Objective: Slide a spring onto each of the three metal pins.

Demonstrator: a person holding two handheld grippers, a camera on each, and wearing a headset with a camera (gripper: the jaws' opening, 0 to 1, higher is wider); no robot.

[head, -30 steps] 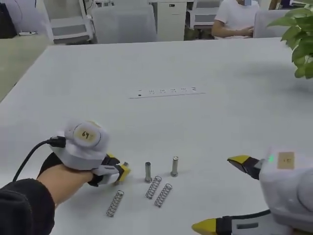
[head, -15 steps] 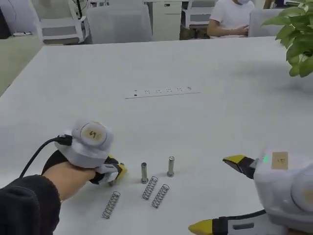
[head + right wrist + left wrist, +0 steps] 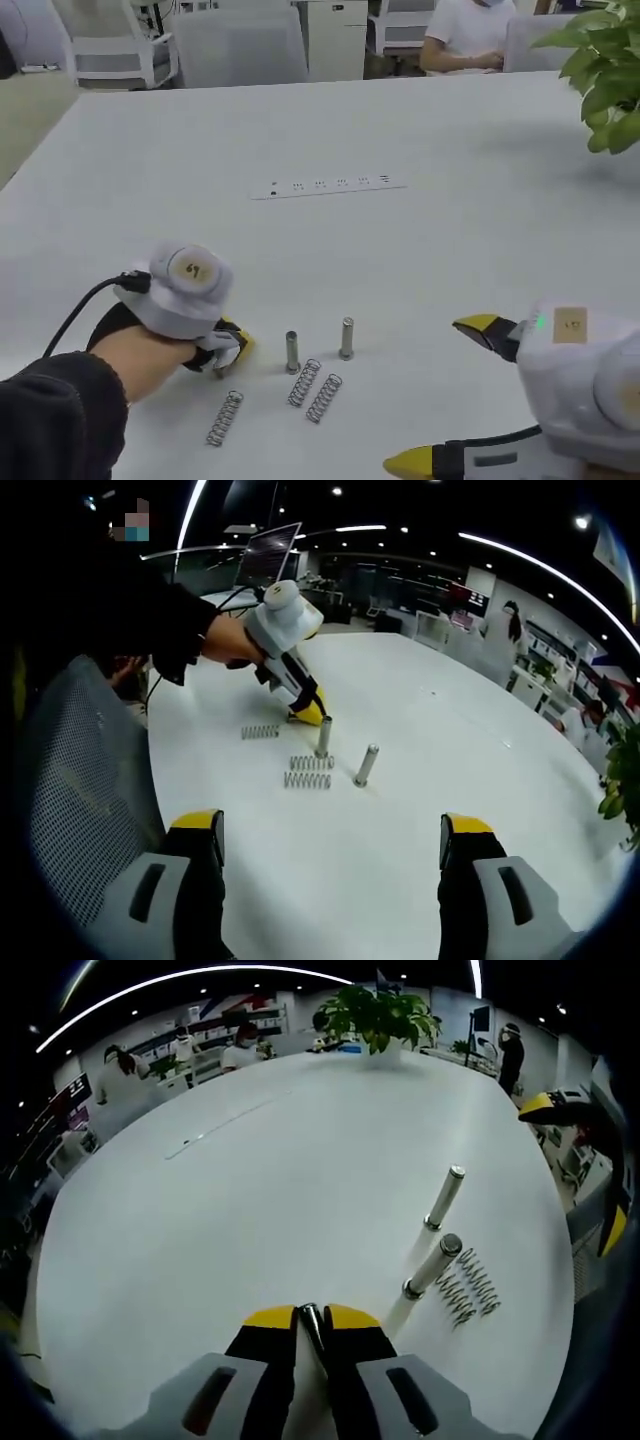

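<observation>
In the left claw (image 3: 311,1312) sits, seemingly, a slim silvery pin (image 3: 314,1331).

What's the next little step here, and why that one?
Probably the right gripper, open with nothing between its jaws, should go down to the nearest spring and close on it. The left gripper is shut on one pin, the two standing pins are bare, and the other springs also lie loose on the table.
</observation>
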